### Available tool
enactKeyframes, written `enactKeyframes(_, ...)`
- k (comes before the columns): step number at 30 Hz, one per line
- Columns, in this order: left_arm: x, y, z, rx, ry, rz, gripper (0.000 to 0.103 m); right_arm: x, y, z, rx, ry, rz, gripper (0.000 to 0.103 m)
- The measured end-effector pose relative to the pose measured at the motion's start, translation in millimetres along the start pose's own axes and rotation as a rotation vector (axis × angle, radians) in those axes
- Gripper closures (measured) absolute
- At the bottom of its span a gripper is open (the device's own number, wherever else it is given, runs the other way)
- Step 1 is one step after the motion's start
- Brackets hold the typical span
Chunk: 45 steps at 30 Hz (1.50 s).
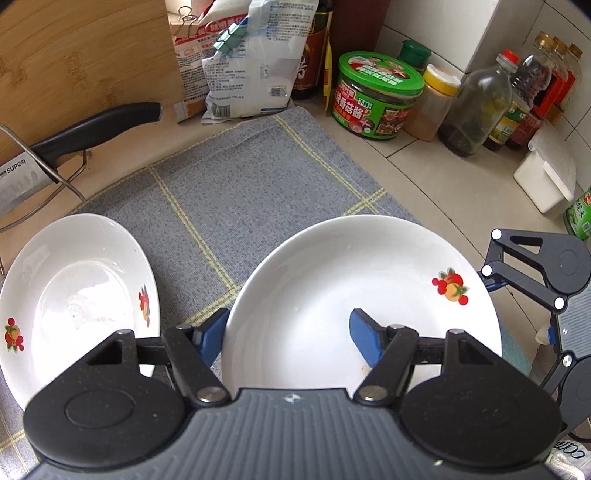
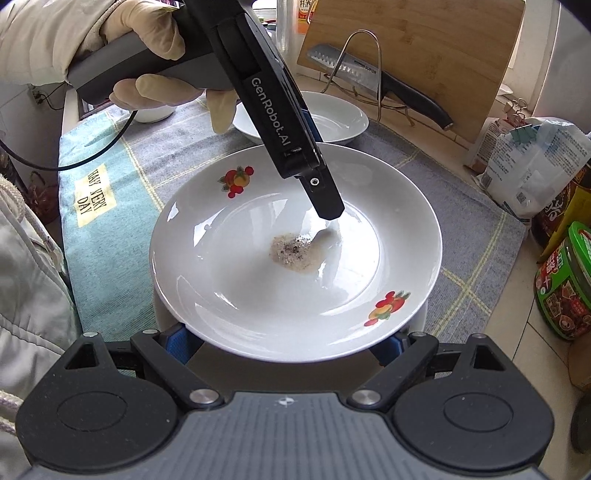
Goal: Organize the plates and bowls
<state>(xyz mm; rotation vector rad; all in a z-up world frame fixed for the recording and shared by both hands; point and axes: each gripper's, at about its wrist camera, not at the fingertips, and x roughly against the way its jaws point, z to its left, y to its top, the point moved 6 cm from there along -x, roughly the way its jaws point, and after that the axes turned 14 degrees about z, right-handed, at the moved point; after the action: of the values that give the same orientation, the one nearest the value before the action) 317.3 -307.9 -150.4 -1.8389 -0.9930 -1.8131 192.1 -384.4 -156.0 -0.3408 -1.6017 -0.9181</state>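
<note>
A white plate with fruit prints [image 1: 332, 277] [image 2: 258, 295] hangs over the grey checked cloth [image 1: 240, 184], a brownish smear [image 2: 295, 251] at its middle. My left gripper [image 1: 288, 325] is shut on its rim, one finger [image 2: 328, 206] inside the dish and the other under the edge. My right gripper [image 2: 284, 343] [image 1: 521, 308] reaches beneath the opposite rim. Its jaws stand wide around a white bowl [image 2: 160, 317], largely hidden by the plate. A second matching plate [image 1: 74, 288] [image 2: 332, 114] lies on the cloth beyond.
A knife [image 1: 92, 129] rests in a wire rack against a wooden cutting board [image 1: 74, 55]. Bags [image 1: 251, 62], a green-lidded jar [image 1: 376, 96], bottles [image 1: 476, 110] and a white box [image 1: 546, 177] line the tiled counter. A small white bowl [image 2: 151, 114] sits behind the gloved hand [image 2: 147, 33].
</note>
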Motion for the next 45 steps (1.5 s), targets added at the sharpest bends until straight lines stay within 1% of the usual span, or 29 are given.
enactKeyframes(14, -8.3, 0.0, -13.5, -0.057, 0.008, 0.016, 0.033, 9.3, -11.4, -0.7, -0.04, 0.006, 0.008, 0.008)
enactKeyframes(24, -16.3, 1.5, -11.7, -0.054, 0.009, 0.032, 0.033, 7.7, -11.9, -3.6, -0.055, 0.013, 0.015, 0.008)
enactKeyframes(36, -19.4, 1.7, -12.4, -0.053, -0.028, 0.032, 0.031, 11.7, -10.8, -2.8, -0.058, 0.023, 0.035, 0.008)
enactKeyframes(45, -21.3, 2.4, -13.4, -0.059, -0.048, 0.031, 0.031, 14.6, -11.8, 1.3, -0.055, 0.021, 0.045, 0.005)
